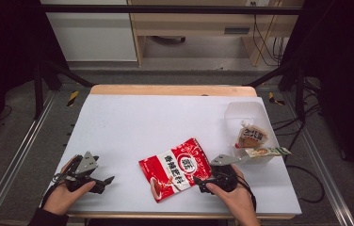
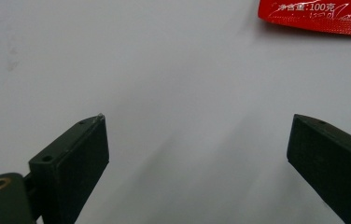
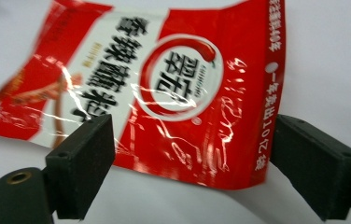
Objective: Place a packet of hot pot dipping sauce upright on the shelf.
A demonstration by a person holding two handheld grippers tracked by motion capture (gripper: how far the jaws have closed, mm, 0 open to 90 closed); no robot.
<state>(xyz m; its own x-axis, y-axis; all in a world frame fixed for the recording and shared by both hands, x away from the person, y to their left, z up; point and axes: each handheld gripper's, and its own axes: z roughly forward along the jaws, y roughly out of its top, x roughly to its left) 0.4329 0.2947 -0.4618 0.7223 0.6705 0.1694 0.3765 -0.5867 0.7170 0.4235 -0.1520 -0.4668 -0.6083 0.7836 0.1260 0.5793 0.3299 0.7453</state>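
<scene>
The flat red foil sachet with a white panel and a red-ringed logo [image 1: 175, 169] lies on the white table sheet near its front edge, a little right of the middle; its long axis runs on a slant, from its lower left corner by the front edge up toward the right and the back. Your right gripper [image 1: 202, 181] sits just at the sachet's lower right edge, far nearer than the other hand; in the right gripper view [image 3: 190, 154] its jaws stand wide, one over the sachet's face [image 3: 164, 88] and one just off its sealed edge, and the pads do not look to be pressing on it. So close across that short edge. Your left gripper [image 1: 107, 181] waits well apart toward the front left corner, jaws gaping over bare sheet [image 2: 197, 154].
</scene>
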